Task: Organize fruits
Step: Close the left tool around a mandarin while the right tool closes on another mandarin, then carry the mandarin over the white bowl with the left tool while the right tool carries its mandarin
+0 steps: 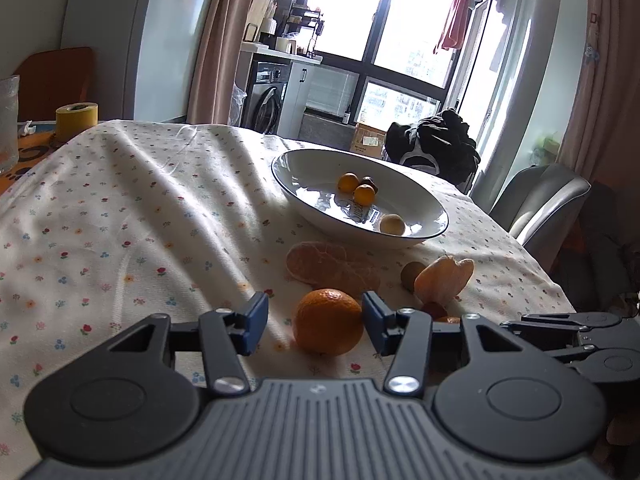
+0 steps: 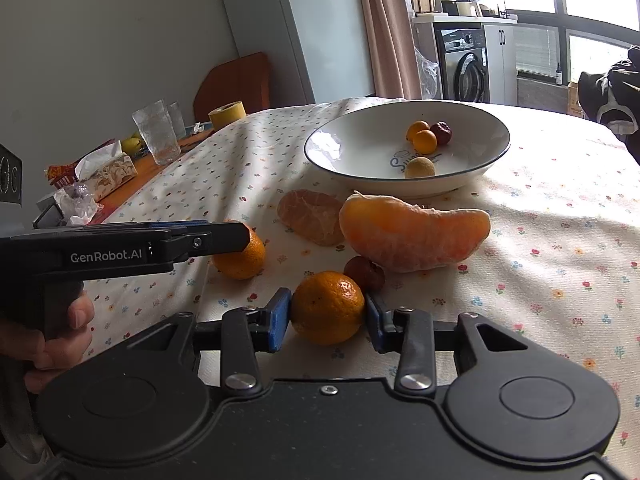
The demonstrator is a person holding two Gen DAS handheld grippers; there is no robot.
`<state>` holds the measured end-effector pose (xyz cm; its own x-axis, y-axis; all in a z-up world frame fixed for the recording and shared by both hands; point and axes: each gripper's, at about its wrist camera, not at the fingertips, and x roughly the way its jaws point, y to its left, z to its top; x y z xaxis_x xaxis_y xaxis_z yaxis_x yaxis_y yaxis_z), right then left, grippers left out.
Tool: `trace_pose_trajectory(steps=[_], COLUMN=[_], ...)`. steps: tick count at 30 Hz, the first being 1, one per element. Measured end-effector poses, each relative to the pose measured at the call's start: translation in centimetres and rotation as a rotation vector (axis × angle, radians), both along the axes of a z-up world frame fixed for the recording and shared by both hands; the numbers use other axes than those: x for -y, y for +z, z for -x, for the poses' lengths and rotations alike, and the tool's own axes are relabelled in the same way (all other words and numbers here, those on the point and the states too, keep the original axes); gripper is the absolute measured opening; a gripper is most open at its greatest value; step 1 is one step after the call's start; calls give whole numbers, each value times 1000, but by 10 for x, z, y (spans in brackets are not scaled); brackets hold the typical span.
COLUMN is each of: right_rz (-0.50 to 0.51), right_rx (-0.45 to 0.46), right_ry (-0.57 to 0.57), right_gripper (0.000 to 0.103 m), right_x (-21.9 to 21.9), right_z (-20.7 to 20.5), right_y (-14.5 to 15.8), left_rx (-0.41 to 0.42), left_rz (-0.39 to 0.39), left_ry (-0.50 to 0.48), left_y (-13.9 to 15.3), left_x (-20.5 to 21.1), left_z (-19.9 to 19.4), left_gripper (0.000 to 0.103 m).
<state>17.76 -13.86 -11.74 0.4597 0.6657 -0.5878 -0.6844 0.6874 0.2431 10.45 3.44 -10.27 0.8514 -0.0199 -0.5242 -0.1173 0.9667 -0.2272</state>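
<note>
Two whole mandarins lie on the flowered tablecloth. My left gripper point(image 1: 316, 320) is open around one mandarin point(image 1: 328, 322), with a gap at its left pad. From the right wrist view this same gripper point(image 2: 230, 238) shows side-on over that mandarin point(image 2: 240, 258). My right gripper point(image 2: 327, 318) is shut on the other mandarin point(image 2: 328, 312), both blue pads pressing its sides. Beyond lie two peeled mandarin halves point(image 2: 310, 216) point(image 2: 412, 236) and a red jujube point(image 2: 364, 272). The white bowl point(image 2: 360, 148) point(image 1: 304, 168) holds two kumquats, a jujube and a pale round fruit.
A small brown fruit point(image 1: 412, 274) lies beside the peeled half. On the bare table at the left stand glasses point(image 2: 156, 132), a yellow tape roll point(image 2: 227, 114) and a tissue box point(image 2: 108, 170). A grey chair point(image 1: 540, 200) sits past the table's right edge.
</note>
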Motion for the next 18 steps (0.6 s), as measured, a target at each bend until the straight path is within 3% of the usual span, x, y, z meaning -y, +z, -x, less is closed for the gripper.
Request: trace_pose_trajectory(steps=[6,9,18], right_rz=[-4,-1,-21], right_rx=[0,-2,-1], right_ry=[7,10,-9], right_gripper=[38,38,37], right_x=[5,6,12], right_z=[3,4,9], right_y=[-1,0,5], left_rx=[-32,-46,-22], left_rz=[10,32,34], left_ry=[-23,-23,4], left_y=[-9,-14,-5], left_x=[12,14,16], left_z=[-4,-3,11], left_gripper=[50,42,40])
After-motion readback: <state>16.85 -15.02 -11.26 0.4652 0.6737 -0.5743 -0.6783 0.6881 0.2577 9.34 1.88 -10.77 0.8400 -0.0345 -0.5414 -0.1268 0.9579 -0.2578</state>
